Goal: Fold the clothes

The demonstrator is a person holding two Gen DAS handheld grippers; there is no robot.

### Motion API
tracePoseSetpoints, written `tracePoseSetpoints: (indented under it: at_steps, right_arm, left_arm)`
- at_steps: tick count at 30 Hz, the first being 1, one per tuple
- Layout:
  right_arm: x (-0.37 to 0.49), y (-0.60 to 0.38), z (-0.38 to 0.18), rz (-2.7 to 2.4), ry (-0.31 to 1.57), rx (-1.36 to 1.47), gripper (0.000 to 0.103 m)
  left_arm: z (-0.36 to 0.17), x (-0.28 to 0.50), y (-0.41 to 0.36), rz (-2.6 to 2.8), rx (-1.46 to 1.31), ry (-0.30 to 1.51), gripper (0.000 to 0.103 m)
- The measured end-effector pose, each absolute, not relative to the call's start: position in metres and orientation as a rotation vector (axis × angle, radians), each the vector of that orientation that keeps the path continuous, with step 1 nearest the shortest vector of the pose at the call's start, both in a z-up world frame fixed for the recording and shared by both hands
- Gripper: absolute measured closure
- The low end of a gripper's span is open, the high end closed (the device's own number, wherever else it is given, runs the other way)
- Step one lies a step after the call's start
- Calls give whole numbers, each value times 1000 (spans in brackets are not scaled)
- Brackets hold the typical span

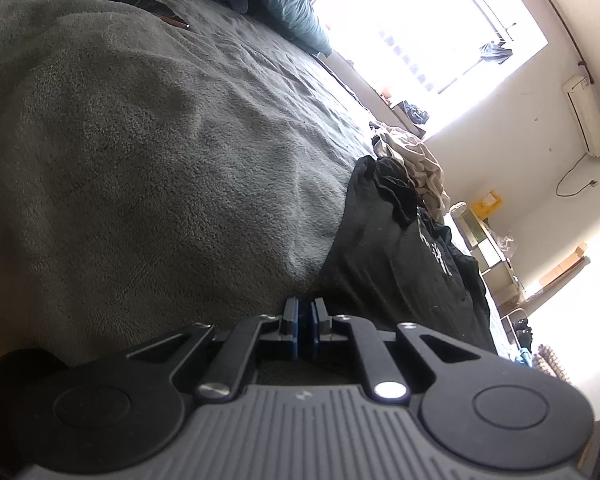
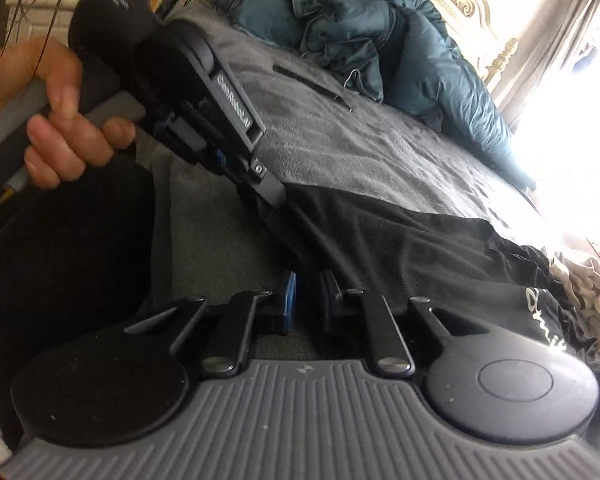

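Fleecy grey blanket covers the bed; both claws, left and right, pinch a limp black shirt near its edge.

Each black claw has blue pads, silver screws and a ribbed grey base.

Matt black plastic on the left hand-held gripper, with shiny metal pins and ribbed grey housing. Nubby grey fleece blanket ahead of it. Soft matt black cloth garment just beyond the right hand-held gripper; puffy teal duvet farther off.
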State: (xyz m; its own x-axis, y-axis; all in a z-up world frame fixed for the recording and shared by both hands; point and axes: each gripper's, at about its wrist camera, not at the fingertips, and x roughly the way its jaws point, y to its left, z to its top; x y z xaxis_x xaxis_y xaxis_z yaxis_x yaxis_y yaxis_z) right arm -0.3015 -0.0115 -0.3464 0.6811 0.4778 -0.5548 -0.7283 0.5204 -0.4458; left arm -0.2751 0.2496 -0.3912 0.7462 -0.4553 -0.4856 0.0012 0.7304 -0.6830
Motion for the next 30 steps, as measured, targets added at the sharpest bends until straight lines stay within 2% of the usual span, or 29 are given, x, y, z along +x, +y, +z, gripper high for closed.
tracePoseSetpoints:
  at_steps: [10, 18, 30]
  right_arm:
    - [-291, -1, -355, 738, 401, -729, 92]
    - [-289, -1, -354, 737, 414, -670, 103]
    - [-292, -4, -354, 757, 441, -620, 103]
  left_arm:
    - [-396, -282, 257, -292, -730, 686, 95]
    - [-398, -283, 260, -292, -731, 682, 95]
    - [-399, -282, 260, -288, -740, 682, 95]
